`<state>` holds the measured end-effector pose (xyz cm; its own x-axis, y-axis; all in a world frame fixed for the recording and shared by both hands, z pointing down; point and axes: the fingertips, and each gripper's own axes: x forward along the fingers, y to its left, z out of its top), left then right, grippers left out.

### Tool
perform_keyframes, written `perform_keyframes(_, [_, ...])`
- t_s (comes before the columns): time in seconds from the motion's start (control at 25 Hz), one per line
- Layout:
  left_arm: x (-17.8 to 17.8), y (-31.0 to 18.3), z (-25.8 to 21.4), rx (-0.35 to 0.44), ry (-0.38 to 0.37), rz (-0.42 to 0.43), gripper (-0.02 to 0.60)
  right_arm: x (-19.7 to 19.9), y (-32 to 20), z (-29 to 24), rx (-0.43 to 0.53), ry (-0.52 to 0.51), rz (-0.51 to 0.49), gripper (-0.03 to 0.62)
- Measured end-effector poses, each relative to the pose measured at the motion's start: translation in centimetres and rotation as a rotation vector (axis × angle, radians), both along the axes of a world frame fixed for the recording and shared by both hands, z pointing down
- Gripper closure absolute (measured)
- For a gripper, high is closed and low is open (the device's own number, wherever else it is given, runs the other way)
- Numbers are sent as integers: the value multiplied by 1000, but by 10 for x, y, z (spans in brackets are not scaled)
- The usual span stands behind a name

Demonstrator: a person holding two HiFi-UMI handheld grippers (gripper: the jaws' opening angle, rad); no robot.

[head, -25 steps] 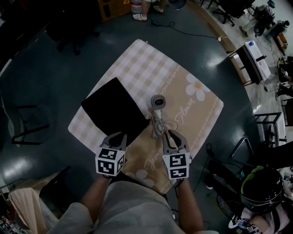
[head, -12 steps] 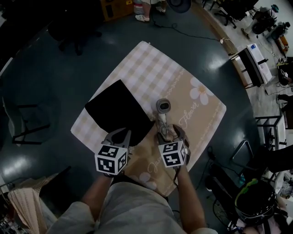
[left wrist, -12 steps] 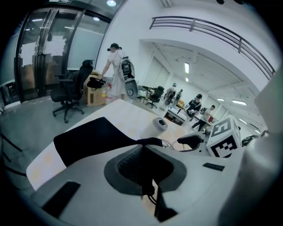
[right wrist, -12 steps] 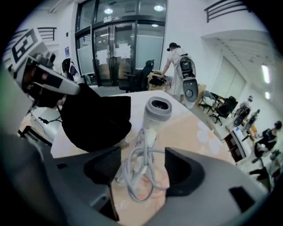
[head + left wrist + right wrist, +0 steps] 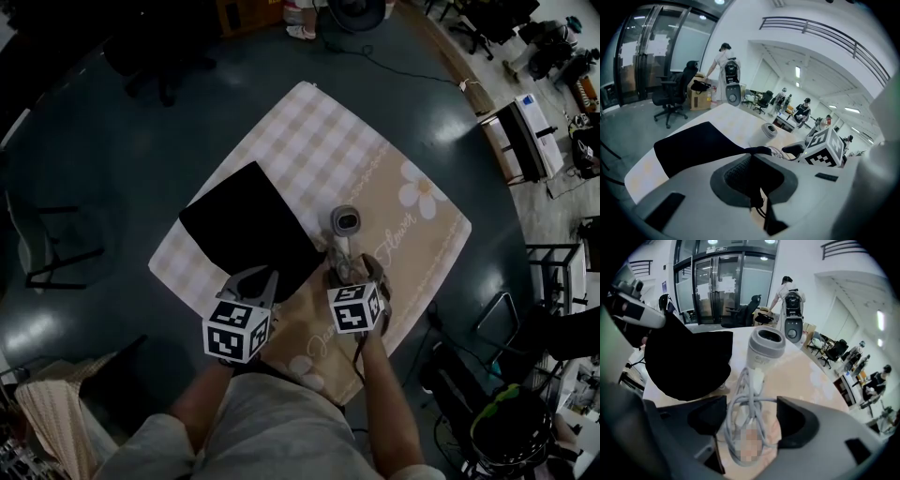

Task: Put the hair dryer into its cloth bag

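On the dark round tabletop (image 5: 122, 159) lies a beige checked cloth (image 5: 309, 141) printed with daisies. The black cloth bag (image 5: 248, 234) rests flat on the cloth's left half. Just to the right of the bag lies the grey hair dryer (image 5: 347, 225), its round open end pointing away from the person. It is outside the bag, near the bag's right edge.

The left gripper (image 5: 255, 278) has its jaws pressed together on the near edge of the bag. In the left gripper view the black fabric (image 5: 693, 147) rises from the cloth into the pinch of the left gripper (image 5: 752, 161).

The right gripper (image 5: 356, 270) points steeply down over the near end of the hair dryer. Its jaws have just been opening and stand wide apart. In the right gripper view the dryer's coiled grey cord (image 5: 745, 404) lies between them on the cloth, with neither pad pressing on it. The barrel (image 5: 766, 348) is just beyond the jaws, and the bag (image 5: 684, 362) is to its left.
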<state>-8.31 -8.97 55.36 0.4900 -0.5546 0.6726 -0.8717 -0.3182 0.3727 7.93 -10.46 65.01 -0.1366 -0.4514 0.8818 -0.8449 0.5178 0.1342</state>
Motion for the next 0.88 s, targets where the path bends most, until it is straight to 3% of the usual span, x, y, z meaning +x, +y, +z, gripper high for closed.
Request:
perform_keyframes(0.32, [1,2,6,-21,-5,10,563,2,-4,8,-34,-158,42,274])
perform_keyframes(0.52, [3,3,6,-24,-10,13,563,4,0,6,-63,-280,117,343])
perform_keyframes(0.6, [3,4,6,-23,-12,14,563,4,2,5,-71,-322,134,418])
perform_keyframes(0.88, [5,11,5,-24,-19,20,563,10,14,-5,-89,-437,158,441])
